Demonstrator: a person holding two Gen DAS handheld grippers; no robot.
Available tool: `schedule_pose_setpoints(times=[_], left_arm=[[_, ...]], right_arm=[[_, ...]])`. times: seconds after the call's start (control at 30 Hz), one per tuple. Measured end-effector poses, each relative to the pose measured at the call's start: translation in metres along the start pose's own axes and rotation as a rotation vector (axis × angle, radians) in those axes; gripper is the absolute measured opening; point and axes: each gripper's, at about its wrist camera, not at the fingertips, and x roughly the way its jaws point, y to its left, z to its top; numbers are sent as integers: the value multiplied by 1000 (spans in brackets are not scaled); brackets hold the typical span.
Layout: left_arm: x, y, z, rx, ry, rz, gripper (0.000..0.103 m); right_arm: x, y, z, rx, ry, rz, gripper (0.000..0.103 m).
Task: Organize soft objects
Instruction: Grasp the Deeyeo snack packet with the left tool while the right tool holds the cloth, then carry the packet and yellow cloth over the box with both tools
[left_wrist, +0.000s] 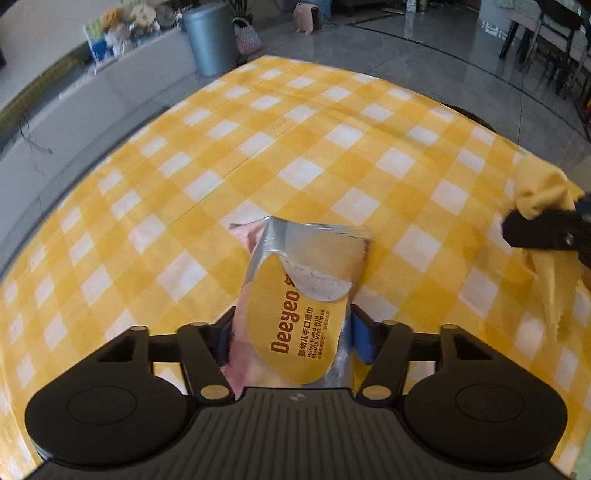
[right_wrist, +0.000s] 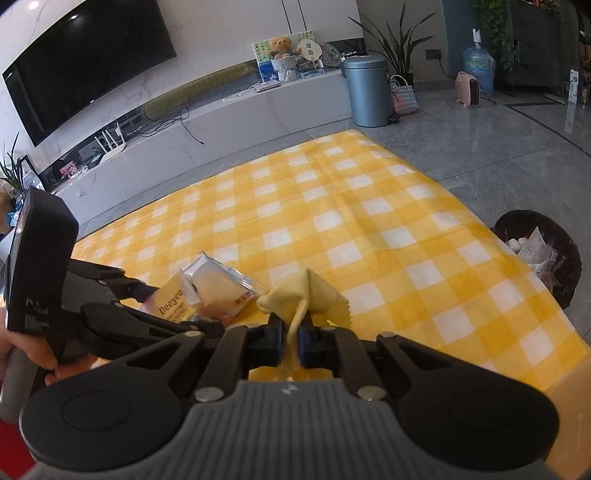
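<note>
My left gripper (left_wrist: 291, 332) is shut on a pack of Deeyeo baby wet wipes (left_wrist: 299, 295), silver and orange, held above the yellow checked cloth (left_wrist: 258, 155). The pack also shows in the right wrist view (right_wrist: 207, 291), with the left gripper (right_wrist: 177, 314) at the left. My right gripper (right_wrist: 291, 339) is shut on a small yellow cloth (right_wrist: 306, 291) that sticks up between its fingers. In the left wrist view the right gripper (left_wrist: 517, 229) is at the right edge with the yellow cloth (left_wrist: 543, 199) bunched around it.
The checked cloth (right_wrist: 369, 229) covers a low surface on a grey tiled floor. A black waste bin (right_wrist: 539, 254) with paper stands at its right edge. A grey metal bin (right_wrist: 367, 92), a TV bench (right_wrist: 221, 118) and a pink heater (right_wrist: 469, 88) are beyond.
</note>
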Motion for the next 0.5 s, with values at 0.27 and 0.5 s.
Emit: schedule_pose_setpoints(times=[0.27,0.5], left_arm=[[-18,-44,-7,-37,-63,190,51],[-86,-33,-21,-209,-205,158,50]], right_arm=[[-12,13,5,-31,-46,-3,6],[-45,23,8,-19,-137,44,5]])
